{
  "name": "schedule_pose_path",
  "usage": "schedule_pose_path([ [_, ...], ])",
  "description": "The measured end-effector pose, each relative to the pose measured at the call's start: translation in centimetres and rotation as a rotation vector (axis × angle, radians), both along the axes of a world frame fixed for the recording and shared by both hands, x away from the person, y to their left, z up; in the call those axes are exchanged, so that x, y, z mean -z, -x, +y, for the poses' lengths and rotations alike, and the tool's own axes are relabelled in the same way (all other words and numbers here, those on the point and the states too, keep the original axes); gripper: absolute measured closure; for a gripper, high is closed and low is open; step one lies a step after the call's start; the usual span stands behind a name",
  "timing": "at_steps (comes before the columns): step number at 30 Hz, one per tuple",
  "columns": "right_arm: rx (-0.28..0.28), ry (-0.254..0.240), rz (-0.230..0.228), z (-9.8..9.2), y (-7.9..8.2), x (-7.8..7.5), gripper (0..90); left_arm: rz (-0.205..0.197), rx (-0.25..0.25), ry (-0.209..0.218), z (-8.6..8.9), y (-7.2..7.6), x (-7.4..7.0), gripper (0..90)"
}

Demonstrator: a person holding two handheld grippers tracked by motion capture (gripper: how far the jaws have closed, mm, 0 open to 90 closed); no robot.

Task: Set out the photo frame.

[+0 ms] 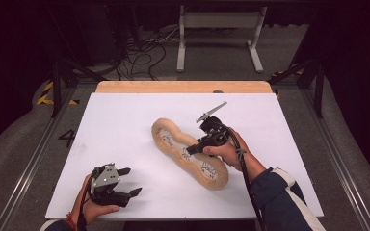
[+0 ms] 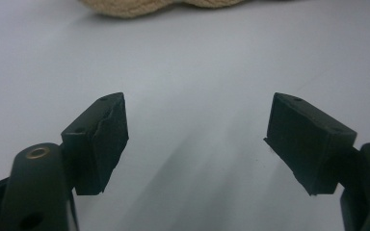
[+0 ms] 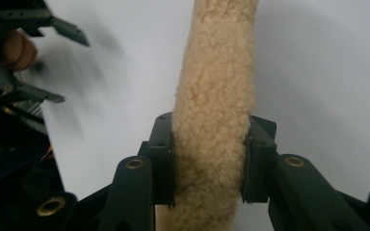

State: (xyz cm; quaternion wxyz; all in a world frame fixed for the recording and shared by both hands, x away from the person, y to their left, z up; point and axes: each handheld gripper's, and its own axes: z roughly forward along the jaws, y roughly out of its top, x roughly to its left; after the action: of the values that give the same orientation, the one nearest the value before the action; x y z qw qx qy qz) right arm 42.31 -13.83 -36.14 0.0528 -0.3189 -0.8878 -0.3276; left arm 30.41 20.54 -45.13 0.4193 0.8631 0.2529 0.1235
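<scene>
Right gripper (image 3: pixel 209 159) clamps fluffy beige insole (image 1: pixel 189 151) at middle, jaws pressing both sides; left gripper (image 2: pixel 197 139) jaws wide, empty, over white table (image 1: pixel 125 125)

I read this as a lab or recording bay, not a home. Beyond my gripper fingers, the white sheet (image 1: pixel 125 144) covers a wooden table (image 1: pixel 183 87) that stands alone on grey carpet (image 1: pixel 14 159). Farther out past the fingertips, loose black cables (image 1: pixel 142 55) lie tangled on the floor beside a grey metal stand (image 1: pixel 219 33). Dark frame struts (image 1: pixel 57 84) flank the table, metal rails (image 1: pixel 26 168) run along both sides, and yellow-black hazard tape (image 1: pixel 46 94) marks the floor.
</scene>
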Motion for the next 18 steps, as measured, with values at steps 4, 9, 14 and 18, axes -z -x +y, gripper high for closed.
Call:
schedule_pose_path([
  [4, -0.076, 0.021, -0.015, 0.8, 0.2, -0.2, 64.9, 0.001, -0.001, 0.011, 0.0, 0.1, -0.1, 22.8],
  [9, -0.091, 0.015, -0.026, 0.5, -0.1, 0.0, 64.2, 0.000, -0.007, 0.012, -0.3, -0.4, -0.1, 21.2],
  [14, -0.071, 0.006, -0.073, 0.0, -0.1, 0.1, 59.1, -0.015, -0.012, 0.005, -1.0, -1.6, -0.3, 19.5],
  [18, -0.036, 0.017, -0.134, -0.6, 0.7, -0.2, 51.0, -0.025, -0.073, 0.046, -1.1, -3.3, -0.5, 17.0],
])
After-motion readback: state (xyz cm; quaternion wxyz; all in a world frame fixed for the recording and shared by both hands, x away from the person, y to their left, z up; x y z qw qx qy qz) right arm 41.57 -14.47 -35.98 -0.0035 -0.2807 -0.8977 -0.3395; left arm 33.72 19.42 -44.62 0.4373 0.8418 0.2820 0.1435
